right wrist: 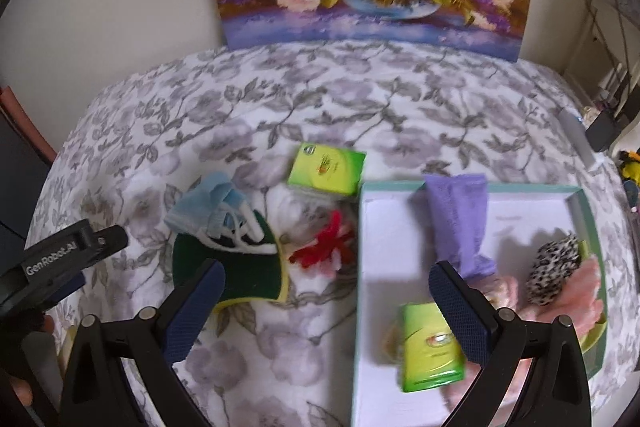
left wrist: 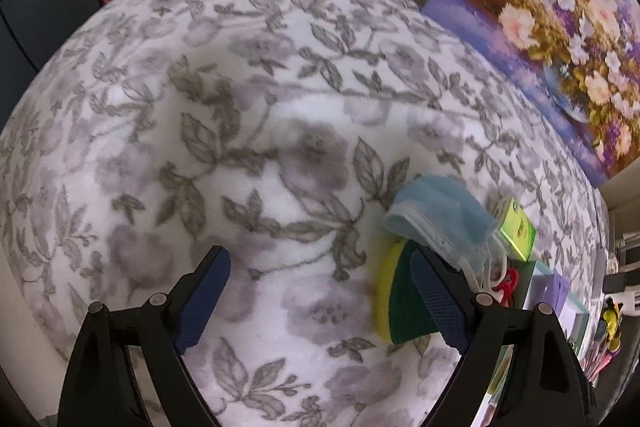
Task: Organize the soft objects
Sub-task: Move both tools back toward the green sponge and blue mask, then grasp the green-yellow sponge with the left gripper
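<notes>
Both grippers hang over a bed covered by a flowered blanket [right wrist: 320, 99], and both are empty. The left gripper [left wrist: 320, 303] has its fingers spread wide over bare blanket, with the loose pile just to its right. The right gripper [right wrist: 324, 311] also has its fingers apart, straddling the near left wall of the box [right wrist: 362, 267], with nothing between them.

The sorting looks roughly half done. Inside the box lie a purple cloth [right wrist: 460, 227], a green tissue pack [right wrist: 430, 351], a leopard-print piece [right wrist: 554, 275] and something pink and fluffy [right wrist: 576, 303]. Still out on the blanket, left of the box, are a blue face mask [right wrist: 208, 211] resting on a green and yellow sponge [right wrist: 240, 267], a red yarn tuft [right wrist: 324, 247] beside them, and a second tissue pack [right wrist: 326, 171] farther back.

The step in hand seems to be reaching for the next item in the pile. The mask and sponge are nearest the left gripper; it would need to shift right, drop over one, and close gently, since the mask's loops drape over the sponge and could drag it along. The near items in the box are blurred, so their exact nature is uncertain.
</notes>
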Demonstrator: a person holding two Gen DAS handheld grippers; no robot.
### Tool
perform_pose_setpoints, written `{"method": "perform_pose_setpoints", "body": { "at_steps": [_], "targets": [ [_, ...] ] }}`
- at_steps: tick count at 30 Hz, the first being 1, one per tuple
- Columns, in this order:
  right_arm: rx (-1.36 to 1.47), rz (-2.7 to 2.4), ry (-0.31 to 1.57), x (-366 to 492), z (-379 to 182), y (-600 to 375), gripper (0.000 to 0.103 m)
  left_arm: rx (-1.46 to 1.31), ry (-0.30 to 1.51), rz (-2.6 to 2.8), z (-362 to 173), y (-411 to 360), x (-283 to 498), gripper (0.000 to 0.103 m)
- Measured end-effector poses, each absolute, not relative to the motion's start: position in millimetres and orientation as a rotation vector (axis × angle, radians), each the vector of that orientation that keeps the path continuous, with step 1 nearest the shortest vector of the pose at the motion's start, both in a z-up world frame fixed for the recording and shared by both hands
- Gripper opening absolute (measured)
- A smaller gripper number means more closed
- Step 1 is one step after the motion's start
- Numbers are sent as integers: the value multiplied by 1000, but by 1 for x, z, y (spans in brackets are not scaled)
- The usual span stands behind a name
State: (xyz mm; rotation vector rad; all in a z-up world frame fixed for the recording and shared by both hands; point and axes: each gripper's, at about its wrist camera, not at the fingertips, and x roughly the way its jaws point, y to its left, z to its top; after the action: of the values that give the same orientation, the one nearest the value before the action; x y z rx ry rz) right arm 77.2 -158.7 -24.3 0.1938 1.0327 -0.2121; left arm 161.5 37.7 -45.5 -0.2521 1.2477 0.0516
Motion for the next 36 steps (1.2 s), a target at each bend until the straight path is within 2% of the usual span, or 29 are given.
{"method": "perform_pose_setpoints", "body": {
  "at_steps": [15, 36],
  "targets": [
    [221, -218, 1095, 88, -48, -170, 103, -240, 1354, -13, -80, 12, 167, 92],
    [217, -230, 1136, 78, -49, -195, 103, 95, 1391, -138, -77, -41, 148, 91]
  ]
}}
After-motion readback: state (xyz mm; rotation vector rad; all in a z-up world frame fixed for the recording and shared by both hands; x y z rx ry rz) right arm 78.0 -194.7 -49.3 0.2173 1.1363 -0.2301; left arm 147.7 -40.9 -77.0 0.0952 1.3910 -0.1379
